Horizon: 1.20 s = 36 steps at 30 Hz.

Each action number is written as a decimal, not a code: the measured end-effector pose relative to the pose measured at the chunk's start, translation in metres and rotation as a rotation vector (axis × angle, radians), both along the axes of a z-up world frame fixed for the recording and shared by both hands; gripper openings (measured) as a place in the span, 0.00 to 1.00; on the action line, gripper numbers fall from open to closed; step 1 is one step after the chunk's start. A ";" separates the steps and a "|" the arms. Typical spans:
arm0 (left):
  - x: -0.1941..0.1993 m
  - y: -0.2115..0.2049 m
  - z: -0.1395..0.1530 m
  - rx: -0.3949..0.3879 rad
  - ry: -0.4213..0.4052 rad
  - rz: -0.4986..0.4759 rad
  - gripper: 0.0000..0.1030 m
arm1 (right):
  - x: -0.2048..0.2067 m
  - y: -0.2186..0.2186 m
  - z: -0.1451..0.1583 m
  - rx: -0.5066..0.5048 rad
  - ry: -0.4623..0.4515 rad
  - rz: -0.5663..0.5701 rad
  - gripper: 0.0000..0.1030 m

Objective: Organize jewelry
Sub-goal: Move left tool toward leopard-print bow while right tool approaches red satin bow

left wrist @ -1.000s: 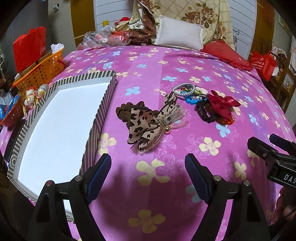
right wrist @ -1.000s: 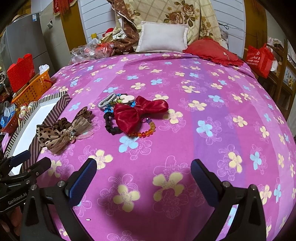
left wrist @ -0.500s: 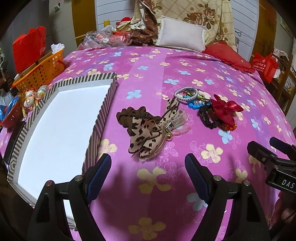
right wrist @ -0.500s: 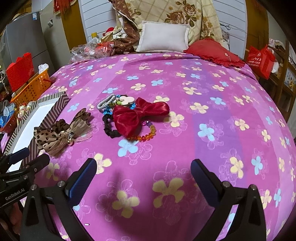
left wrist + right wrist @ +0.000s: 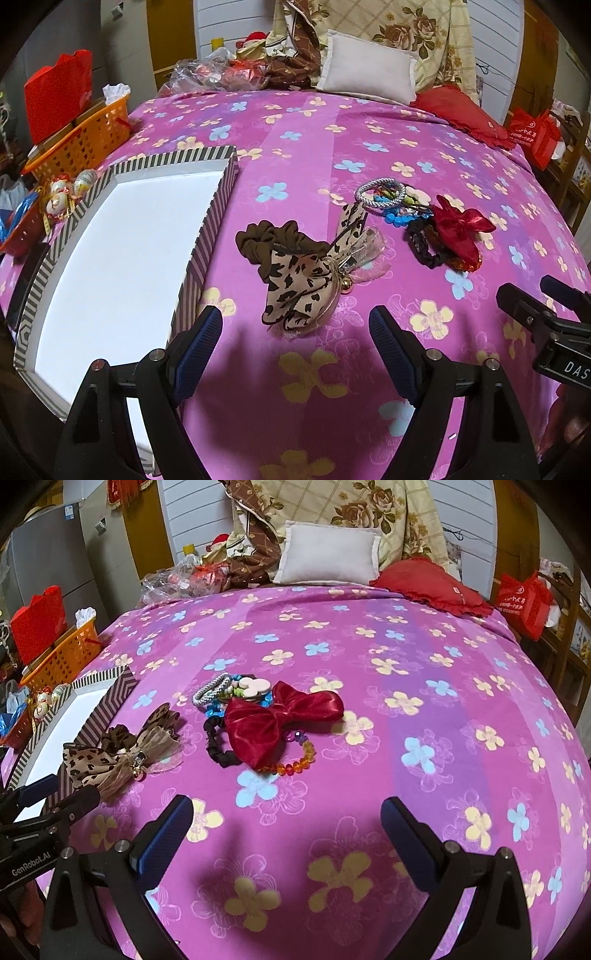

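Two grippers: the left gripper and the right gripper both hang over the bedspread with jaws spread wide and nothing between them.
Box: the striped box lies at the left of the bed, its white floor bare, nothing put in it yet.
Nearest piece: the leopard bow lies just ahead of the left gripper, overlapping a brown scrunchie, near the box's right wall.
Further pile: the red bow rests on a black scrunchie and an orange bead bracelet; a silver bangle and small blue and pale pieces sit touching behind it.
Risk, tangling: closing on the leopard bow would likely drag the brown scrunchie along, since they overlap; the same holds for the red bow and the bracelet beneath it.
Risk, soft ground: the bedspread may bunch into the jaws if they come down too low.
Risk, box wall: the striped wall stands raised, so a low carry could snag a trailing ribbon on it.
Risk, crowding: each gripper shows at the edge of the other's view, so they could bump.
Open room: much bare bedspread lies to the right and toward the pillows.
Edges: the bed falls away on the left beyond the box, by an orange basket.
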State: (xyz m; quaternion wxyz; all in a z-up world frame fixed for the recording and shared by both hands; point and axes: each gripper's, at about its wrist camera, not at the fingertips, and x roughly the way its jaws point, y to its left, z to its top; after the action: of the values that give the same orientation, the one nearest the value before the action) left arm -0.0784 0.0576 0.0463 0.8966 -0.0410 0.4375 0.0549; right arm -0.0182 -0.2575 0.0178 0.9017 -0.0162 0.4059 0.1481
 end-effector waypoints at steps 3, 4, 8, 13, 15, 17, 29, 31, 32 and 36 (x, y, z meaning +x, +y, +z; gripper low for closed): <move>0.000 0.000 0.000 0.000 0.000 0.000 0.60 | 0.001 0.000 0.000 0.005 0.002 -0.002 1.00; 0.001 0.001 0.000 0.000 0.002 0.000 0.60 | 0.002 0.000 -0.001 0.008 0.005 -0.003 1.00; 0.005 0.005 0.000 -0.016 0.008 0.006 0.60 | 0.008 -0.001 -0.001 0.011 0.006 -0.006 1.00; 0.011 0.012 0.001 -0.039 0.010 0.015 0.60 | 0.019 -0.001 0.002 0.021 0.003 -0.007 1.00; 0.012 0.013 0.002 -0.042 0.011 0.014 0.60 | 0.023 0.002 0.002 0.022 0.004 -0.002 1.00; 0.014 0.014 0.003 -0.043 0.008 0.018 0.60 | 0.025 0.004 0.002 0.022 0.005 0.002 1.00; 0.025 0.013 -0.001 -0.033 0.029 0.012 0.60 | 0.042 0.013 -0.001 0.045 0.019 0.019 0.96; 0.026 0.013 -0.001 -0.030 0.030 0.013 0.60 | 0.044 0.013 -0.002 0.054 0.021 0.022 0.96; 0.027 0.013 -0.002 -0.029 0.030 0.014 0.60 | 0.045 0.014 -0.002 0.056 0.022 0.023 0.96; 0.030 0.014 -0.002 -0.026 0.030 0.013 0.60 | 0.049 0.017 -0.003 0.060 0.027 0.029 0.96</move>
State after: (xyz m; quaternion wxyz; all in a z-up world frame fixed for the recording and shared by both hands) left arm -0.0485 0.0716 0.0444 0.8889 -0.0548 0.4513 0.0556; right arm 0.0308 -0.2403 0.0150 0.8940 0.0070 0.4130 0.1737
